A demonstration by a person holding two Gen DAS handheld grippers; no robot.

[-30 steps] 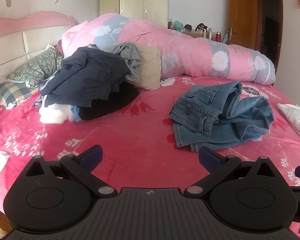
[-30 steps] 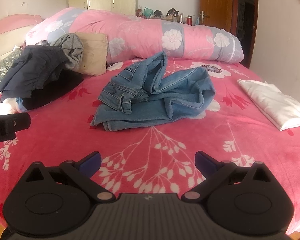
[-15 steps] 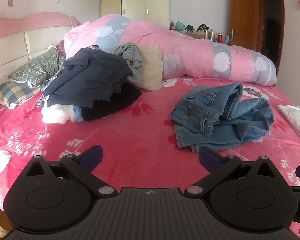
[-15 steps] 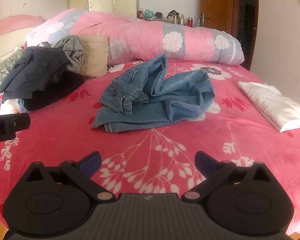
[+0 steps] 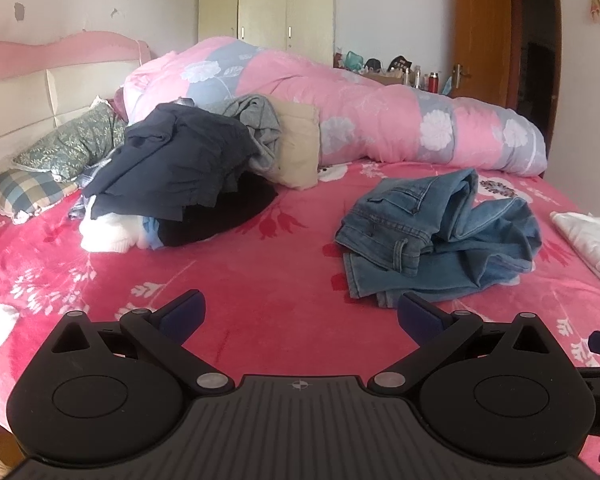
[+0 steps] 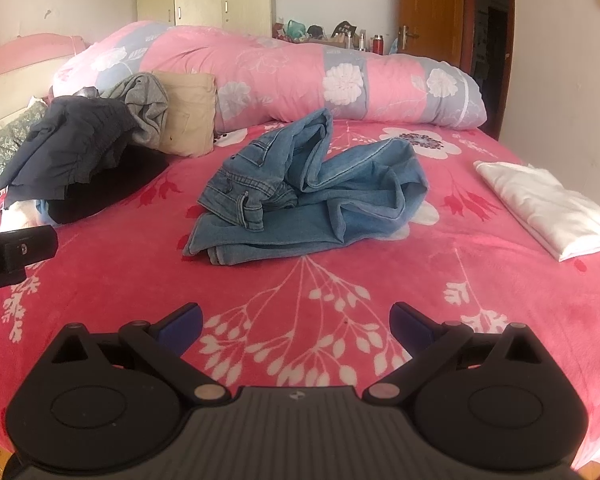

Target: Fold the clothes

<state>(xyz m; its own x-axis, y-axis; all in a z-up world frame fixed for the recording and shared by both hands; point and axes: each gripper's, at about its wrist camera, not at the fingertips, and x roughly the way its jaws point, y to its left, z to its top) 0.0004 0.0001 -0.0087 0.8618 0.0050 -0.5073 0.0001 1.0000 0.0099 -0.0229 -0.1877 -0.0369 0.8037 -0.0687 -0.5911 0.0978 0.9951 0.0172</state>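
The crumpled jeans (image 6: 308, 188) lay on the bed (image 6: 340, 300) beyond both empty, spread-apart tools, straight ahead of the right tool (image 6: 296, 322) and far-right of the left tool (image 5: 300, 314).

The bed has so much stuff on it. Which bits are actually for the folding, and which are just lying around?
For the folding:
- crumpled blue jeans, untouched
- heap of unfolded clothes
- folded white garment, seemingly done
- left gripper and right gripper, both open and empty

Just lying about:
- rolled pink quilt
- pillows by the headboard
- wardrobe
- door
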